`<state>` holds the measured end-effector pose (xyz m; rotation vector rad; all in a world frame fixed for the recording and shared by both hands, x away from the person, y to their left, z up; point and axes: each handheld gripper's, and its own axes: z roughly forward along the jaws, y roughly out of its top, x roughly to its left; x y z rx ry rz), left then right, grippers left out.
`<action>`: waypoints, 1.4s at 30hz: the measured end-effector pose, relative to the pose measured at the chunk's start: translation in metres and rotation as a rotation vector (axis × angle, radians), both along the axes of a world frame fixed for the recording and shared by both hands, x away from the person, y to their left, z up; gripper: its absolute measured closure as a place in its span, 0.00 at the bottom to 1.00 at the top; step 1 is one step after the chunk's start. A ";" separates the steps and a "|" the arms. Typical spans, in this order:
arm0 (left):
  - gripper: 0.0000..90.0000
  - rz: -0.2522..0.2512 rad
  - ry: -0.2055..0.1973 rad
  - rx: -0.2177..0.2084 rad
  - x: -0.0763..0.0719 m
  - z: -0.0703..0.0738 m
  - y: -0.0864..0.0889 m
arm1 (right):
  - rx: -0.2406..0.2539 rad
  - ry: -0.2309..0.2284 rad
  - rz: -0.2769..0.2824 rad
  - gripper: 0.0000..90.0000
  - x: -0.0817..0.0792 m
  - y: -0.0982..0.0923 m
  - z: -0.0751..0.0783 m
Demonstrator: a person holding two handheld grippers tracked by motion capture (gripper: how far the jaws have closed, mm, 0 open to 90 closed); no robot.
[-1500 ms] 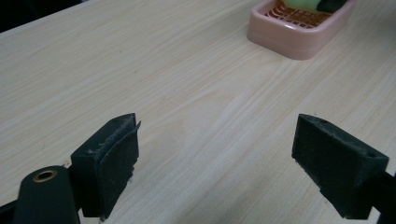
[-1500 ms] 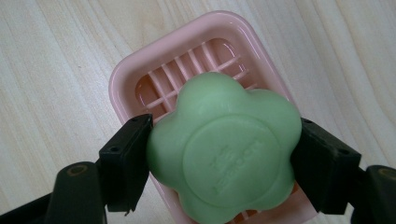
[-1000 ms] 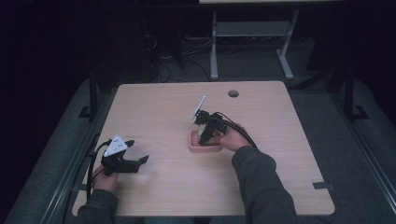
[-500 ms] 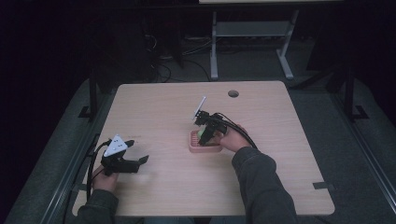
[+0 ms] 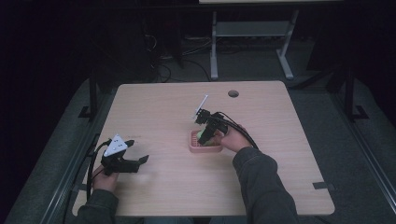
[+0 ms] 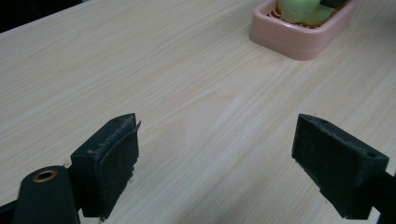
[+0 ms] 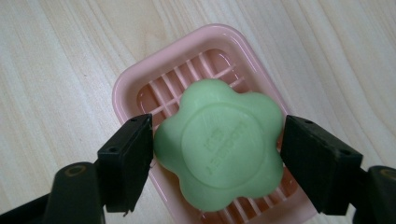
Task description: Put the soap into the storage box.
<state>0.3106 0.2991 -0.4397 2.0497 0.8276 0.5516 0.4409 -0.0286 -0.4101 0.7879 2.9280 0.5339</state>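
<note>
Wooden worktop | your right hand-held gripper pinches green flower soap over pink soap dish | left hand-held gripper spread, idle

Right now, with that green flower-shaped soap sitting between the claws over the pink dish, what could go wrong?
The right gripper pinches the green soap on its rounded lobes, so it might squirt out sideways. The pink soap dish lies loose on the table, and the left gripper stands open, apart from it, so the dish could slide or tip if bumped.

soap: green, flower-shaped, embossed | lies in pink slatted soap dish | mid-table
</note>
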 end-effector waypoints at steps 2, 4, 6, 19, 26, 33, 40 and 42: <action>0.16 0.001 0.001 0.001 0.000 0.000 0.000 | -0.004 0.004 -0.006 0.26 0.000 -0.002 0.000; 0.16 0.001 0.000 0.001 0.000 0.000 0.000 | 0.008 0.010 -0.015 0.26 0.000 -0.004 0.001; 0.16 0.003 0.003 -0.004 0.000 0.000 -0.001 | 0.012 0.010 -0.013 0.26 0.000 -0.005 0.001; 0.16 0.003 -0.002 -0.003 -0.001 0.000 0.000 | 0.030 0.005 -0.025 0.25 -0.003 -0.011 0.007; 0.16 0.003 -0.004 -0.003 -0.002 0.000 0.001 | 0.038 -0.010 -0.031 0.24 -0.006 -0.014 0.013; 0.16 0.006 0.000 -0.004 -0.002 -0.001 0.001 | 0.052 -0.013 -0.035 0.24 -0.008 -0.019 0.016; 0.16 0.005 0.001 -0.004 -0.002 -0.001 0.000 | 0.068 -0.015 -0.047 0.24 -0.010 -0.027 0.019; 0.16 0.006 0.001 -0.005 -0.002 -0.001 0.000 | 0.069 -0.016 -0.046 0.24 -0.011 -0.029 0.020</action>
